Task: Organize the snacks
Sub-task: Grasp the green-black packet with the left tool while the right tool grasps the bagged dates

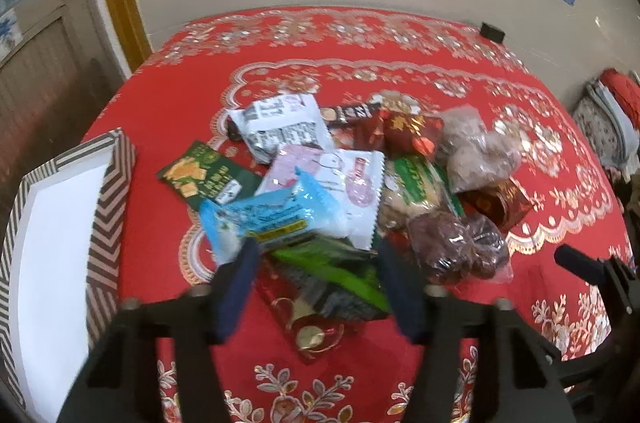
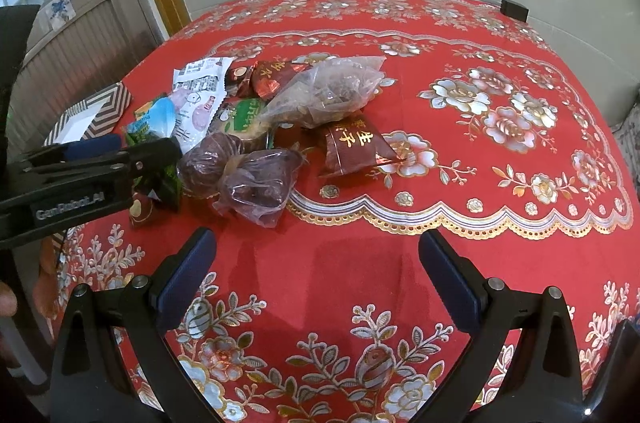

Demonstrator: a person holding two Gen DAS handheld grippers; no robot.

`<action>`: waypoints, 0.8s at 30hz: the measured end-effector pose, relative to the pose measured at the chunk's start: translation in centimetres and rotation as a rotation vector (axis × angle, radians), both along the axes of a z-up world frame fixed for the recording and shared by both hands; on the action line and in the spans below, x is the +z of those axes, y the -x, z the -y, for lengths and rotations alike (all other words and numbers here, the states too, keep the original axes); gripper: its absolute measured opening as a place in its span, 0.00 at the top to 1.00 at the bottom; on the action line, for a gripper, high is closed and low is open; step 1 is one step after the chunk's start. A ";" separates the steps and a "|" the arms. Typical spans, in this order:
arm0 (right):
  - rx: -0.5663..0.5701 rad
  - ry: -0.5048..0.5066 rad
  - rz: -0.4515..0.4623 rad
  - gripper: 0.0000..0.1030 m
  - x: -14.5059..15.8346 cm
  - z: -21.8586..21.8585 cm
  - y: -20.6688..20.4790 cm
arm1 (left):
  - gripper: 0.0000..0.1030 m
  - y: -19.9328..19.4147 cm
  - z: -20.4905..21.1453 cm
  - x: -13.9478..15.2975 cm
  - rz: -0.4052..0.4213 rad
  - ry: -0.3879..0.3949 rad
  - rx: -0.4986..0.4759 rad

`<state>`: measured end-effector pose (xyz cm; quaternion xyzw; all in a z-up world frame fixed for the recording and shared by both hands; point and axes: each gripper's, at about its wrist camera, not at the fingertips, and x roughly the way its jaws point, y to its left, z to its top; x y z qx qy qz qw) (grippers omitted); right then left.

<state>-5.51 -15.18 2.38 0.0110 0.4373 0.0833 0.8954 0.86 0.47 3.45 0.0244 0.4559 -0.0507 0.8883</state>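
A heap of packaged snacks (image 1: 352, 183) lay on a red plastic tablecloth with gold and silver flower print (image 2: 480, 183), and every place here is given from that heap. At its near edge the left gripper (image 1: 320, 259) had its two blue-padded jaws standing on either side of a bright green foil packet (image 1: 340, 267); the picture was blurred there, so whether the pads actually pressed on the packet could not be told. Just behind the green packet lay a light blue plastic wrapper (image 1: 272, 219), partly covering a white and pink pouch (image 1: 344, 179). Farther back in the heap was a white sachet with black print (image 1: 280, 127), and at the heap's left edge a dark green cracker packet (image 1: 204, 175). On the heap's right side sat two clear plastic bags, one of dark red fruit (image 1: 460, 247) and one of pale brown pieces (image 1: 476, 151), with a dark red foil packet with gold characters (image 2: 356, 147) beside them. Well to the left of the heap stood a box with a brown and white zigzag rim (image 1: 108, 207). The right gripper (image 2: 316, 263) hung near the heap's front right with jaws wide apart over bare cloth, gripping nothing.
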 end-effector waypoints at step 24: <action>-0.069 -0.169 -0.092 0.01 -0.7 -2.8 -4.0 | 0.55 0.9 -3.8 1.6 0.052 0.062 0.025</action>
